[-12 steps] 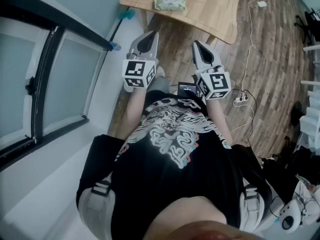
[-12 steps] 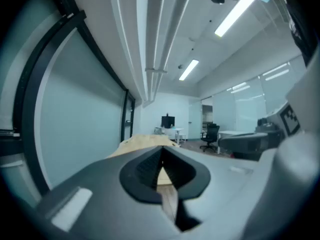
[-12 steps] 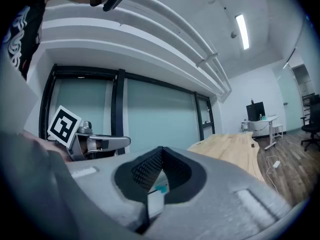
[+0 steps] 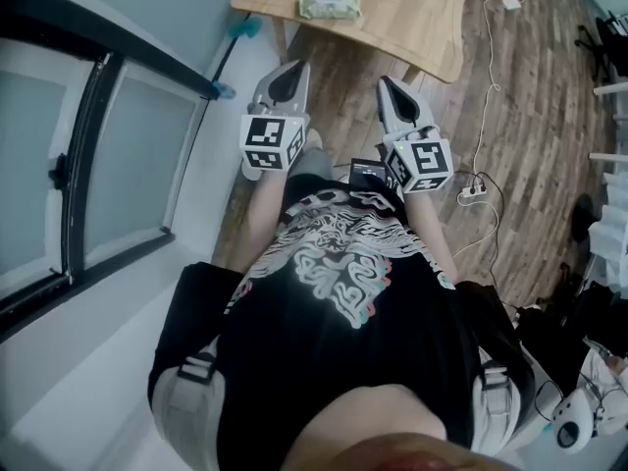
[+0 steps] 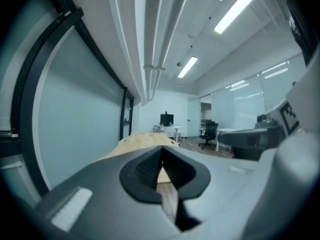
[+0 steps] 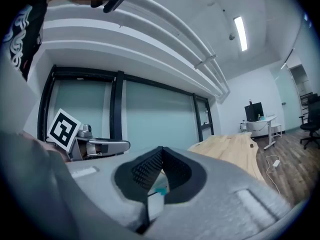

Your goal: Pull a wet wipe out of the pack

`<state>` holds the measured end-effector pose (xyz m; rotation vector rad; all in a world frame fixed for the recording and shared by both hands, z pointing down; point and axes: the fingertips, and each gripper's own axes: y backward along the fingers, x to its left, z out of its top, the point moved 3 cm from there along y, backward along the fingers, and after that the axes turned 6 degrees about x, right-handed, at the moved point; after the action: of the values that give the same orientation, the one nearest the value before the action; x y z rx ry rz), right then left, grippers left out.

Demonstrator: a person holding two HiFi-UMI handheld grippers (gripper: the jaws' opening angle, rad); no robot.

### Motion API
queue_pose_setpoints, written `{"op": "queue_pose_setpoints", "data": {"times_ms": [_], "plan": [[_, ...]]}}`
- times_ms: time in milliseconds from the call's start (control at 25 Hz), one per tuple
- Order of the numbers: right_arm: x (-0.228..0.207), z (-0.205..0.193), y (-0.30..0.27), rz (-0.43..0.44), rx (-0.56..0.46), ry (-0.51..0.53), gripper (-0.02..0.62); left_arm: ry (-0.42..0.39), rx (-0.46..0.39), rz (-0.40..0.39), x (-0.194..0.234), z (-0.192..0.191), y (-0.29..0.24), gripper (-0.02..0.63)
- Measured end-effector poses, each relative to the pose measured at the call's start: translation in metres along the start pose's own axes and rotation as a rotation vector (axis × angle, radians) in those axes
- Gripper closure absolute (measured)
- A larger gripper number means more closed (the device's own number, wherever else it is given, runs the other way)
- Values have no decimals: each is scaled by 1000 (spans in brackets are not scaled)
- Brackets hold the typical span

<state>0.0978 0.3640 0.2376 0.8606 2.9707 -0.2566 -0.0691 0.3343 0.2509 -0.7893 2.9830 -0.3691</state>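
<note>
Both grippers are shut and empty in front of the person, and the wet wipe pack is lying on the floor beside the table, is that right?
Not quite. The wet wipe pack lies on top of the wooden table, not down beside it; the head view shows it. The rest holds: the left gripper and the right gripper are both shut and empty.

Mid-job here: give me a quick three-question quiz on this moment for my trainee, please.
1. True or false: the wet wipe pack lies on the wooden table.
2. The right hand-held gripper is: A open; B shut, empty; C shut on a wipe.
3. Which touches the pack: the left hand-held gripper, the right, or neither?
Key: 1 true; 2 B; 3 neither.
</note>
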Motion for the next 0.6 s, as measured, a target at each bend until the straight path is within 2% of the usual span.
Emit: {"op": "queue_pose_setpoints", "data": {"times_ms": [240,400,600], "plan": [[-7,3,5,-13,-20,-5,597,-23,-22,-24,-11,7,-2,618],[-10,0,3,-1,-12,-12,597,46,-69,-86,-17,11,-4,618],[-23,-4,0,-6,6,-11,597,67,-13,-79,-16,1,-21,618]]}}
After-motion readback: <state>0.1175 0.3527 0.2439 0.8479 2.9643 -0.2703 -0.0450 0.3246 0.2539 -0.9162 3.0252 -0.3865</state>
